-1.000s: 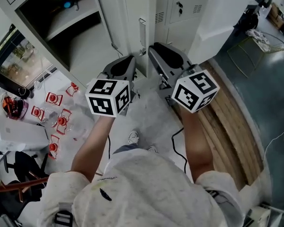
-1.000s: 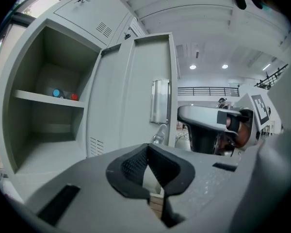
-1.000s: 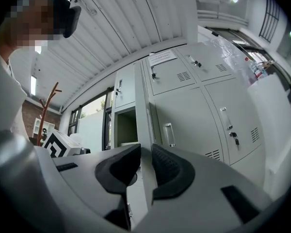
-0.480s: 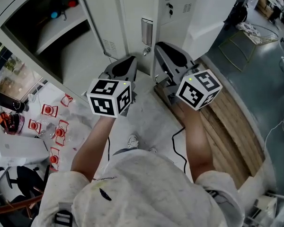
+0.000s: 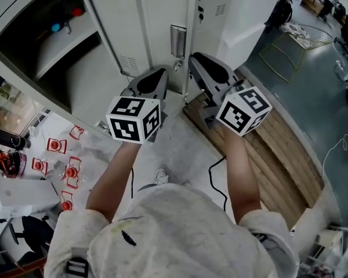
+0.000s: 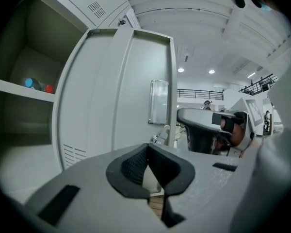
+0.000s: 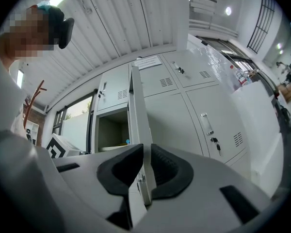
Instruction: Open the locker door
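Observation:
The grey locker door stands ajar, its handle plate facing me. My right gripper is shut on the door's free edge, which runs up between its dark pads. My left gripper hangs just left of it in front of the door face. Its jaws are shut and hold nothing. The right gripper also shows in the left gripper view, past the door edge. Behind the door, the open compartment has a shelf with a blue thing and a red thing.
Closed lockers continue to the right of the door. Wooden boards cover the floor at right. A black cable trails near my feet. Several red-and-white items lie on the floor at left.
The door's face and handle plate now show more broadly than a second ago. The lockers have shifted left in the head view. Both grippers keep their places in that view.

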Available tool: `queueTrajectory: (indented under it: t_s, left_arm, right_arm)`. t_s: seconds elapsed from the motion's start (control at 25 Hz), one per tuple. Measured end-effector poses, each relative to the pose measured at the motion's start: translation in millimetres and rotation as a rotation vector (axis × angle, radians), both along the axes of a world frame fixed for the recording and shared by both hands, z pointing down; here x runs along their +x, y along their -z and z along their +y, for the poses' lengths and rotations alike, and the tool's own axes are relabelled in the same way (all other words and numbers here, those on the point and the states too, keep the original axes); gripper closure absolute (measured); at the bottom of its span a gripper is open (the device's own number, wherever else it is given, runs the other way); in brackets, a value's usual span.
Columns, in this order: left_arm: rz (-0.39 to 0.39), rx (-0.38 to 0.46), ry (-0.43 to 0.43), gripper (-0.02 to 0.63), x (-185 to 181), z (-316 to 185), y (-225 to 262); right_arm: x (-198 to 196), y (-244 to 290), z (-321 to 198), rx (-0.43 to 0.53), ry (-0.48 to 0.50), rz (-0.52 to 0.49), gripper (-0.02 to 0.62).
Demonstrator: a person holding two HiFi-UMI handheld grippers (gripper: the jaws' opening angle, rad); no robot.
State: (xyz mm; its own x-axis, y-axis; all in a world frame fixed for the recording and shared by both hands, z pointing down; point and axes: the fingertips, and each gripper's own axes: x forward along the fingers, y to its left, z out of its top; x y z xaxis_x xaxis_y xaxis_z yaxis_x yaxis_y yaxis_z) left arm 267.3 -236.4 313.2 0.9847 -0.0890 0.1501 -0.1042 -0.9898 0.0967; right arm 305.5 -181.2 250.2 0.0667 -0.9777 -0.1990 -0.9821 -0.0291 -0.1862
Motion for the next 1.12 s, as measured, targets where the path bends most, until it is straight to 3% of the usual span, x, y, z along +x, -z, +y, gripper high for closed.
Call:
queueTrajectory:
  t_s: [0.68, 1.12]
  left_arm:
    - [-0.005, 0.004, 0.052, 0.600, -18, 4, 4]
    - [-0.002, 0.017, 0.099, 0.600, -35, 18, 7]
  right_arm:
    - [-1, 1, 6, -0.016, -0.042, -0.010, 0.559]
    - [-21, 4, 19, -0.011, 0.006, 0.011, 0.558]
